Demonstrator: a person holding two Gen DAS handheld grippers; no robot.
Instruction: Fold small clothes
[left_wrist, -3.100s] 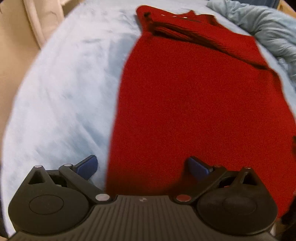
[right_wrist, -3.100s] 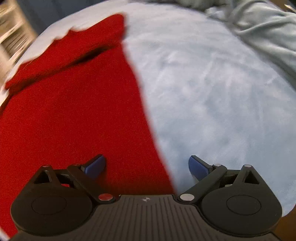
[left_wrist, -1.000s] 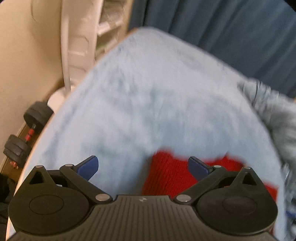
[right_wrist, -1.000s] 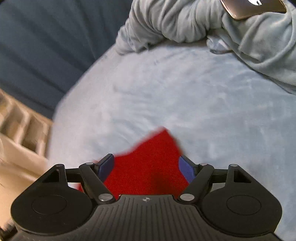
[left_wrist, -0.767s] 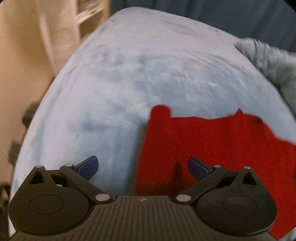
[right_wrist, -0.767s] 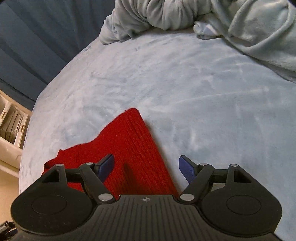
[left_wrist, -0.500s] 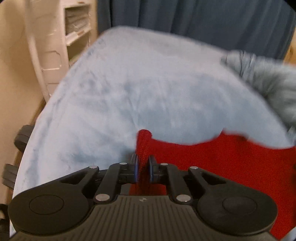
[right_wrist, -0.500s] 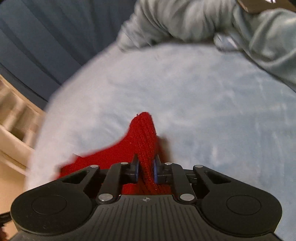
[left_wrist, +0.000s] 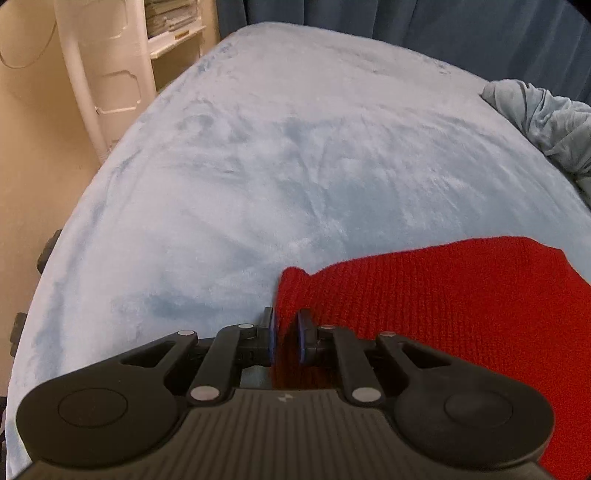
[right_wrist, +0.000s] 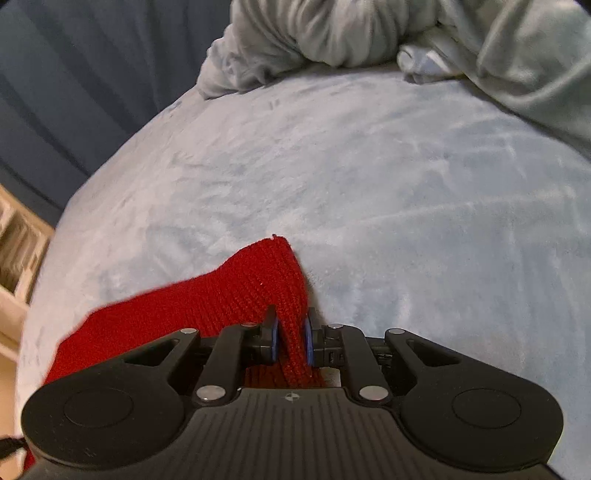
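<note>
Left claw (left_wrist: 284, 334): closed on one corner of the red knitted garment (left_wrist: 443, 295); blue pads press the knit from both sides, and the corner tip pokes up just past the fingertips. From that corner the garment spreads to the right in the left wrist view.

Right claw (right_wrist: 290, 336): closed on another corner of the same red knitted garment (right_wrist: 236, 291); a narrow fold of knit is pinched between the pads, the pointed tip standing beyond them. Here the cloth trails away to the left.

Garment sits over the pale blue plush bed cover (left_wrist: 277, 155), near edge of the bed.

Surroundings: crumpled grey-blue blanket (right_wrist: 332, 33) at far side of bed; dark blue curtain (left_wrist: 406, 22) behind; cream plastic shelf unit (left_wrist: 110, 66) beside bed, left.
</note>
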